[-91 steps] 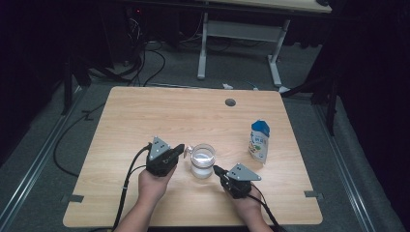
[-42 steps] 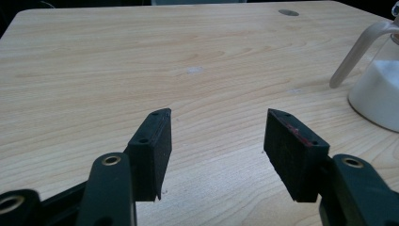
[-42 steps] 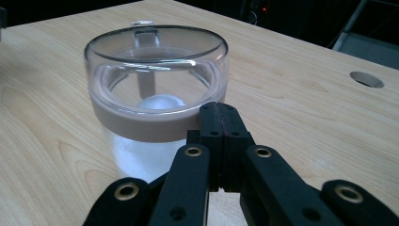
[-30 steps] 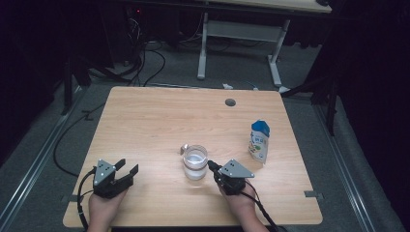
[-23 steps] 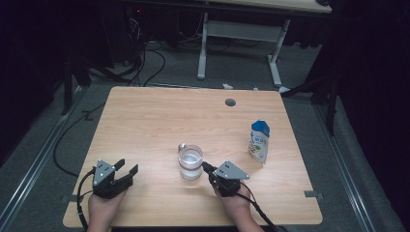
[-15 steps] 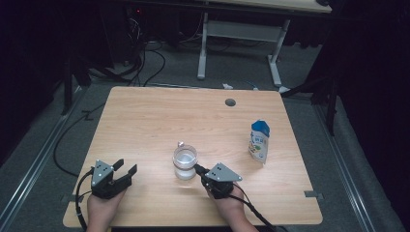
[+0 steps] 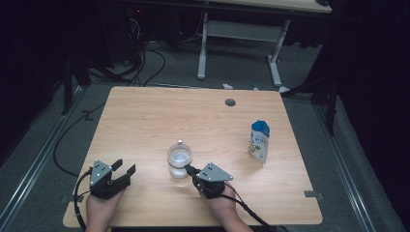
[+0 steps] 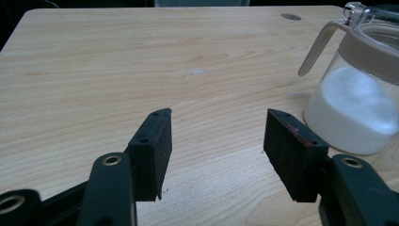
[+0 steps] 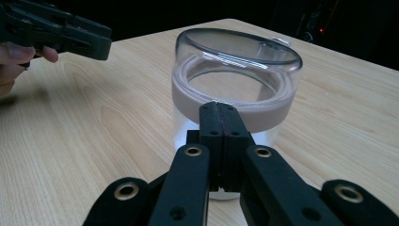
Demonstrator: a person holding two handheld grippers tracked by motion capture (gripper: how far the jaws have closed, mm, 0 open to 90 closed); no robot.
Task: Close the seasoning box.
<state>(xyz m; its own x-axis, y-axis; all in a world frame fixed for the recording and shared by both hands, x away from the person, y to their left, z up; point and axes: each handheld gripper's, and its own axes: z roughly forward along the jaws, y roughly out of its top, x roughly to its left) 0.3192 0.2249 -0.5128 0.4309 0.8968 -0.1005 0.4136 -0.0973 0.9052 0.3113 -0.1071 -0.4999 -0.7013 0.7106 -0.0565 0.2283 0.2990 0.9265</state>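
Glass jar [image 7: 179, 161] with white powder sitting upright near the front edge of the table [image 7: 145, 125], well left of the blue pouch [image 7: 259, 141]. Right gripper [image 7: 187, 169], jaws pressed together on nothing, tips right against the jar's right side, clearly the nearer one. Left gripper [image 7: 124, 167] spread wide, empty, well off to the jar's left. Probably nudging leftward next.

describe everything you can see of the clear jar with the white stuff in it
The jar is a small round container of clear glass or plastic, standing upright near the front middle of the wooden table. A see-through lid with a beige collar closes it, and a thin beige handle curves down one side. White powder or grains fill the lower part. The right gripper, jaws shut, has its tips at the jar's side; whether they press on it is unclear. The left gripper is apart, open.
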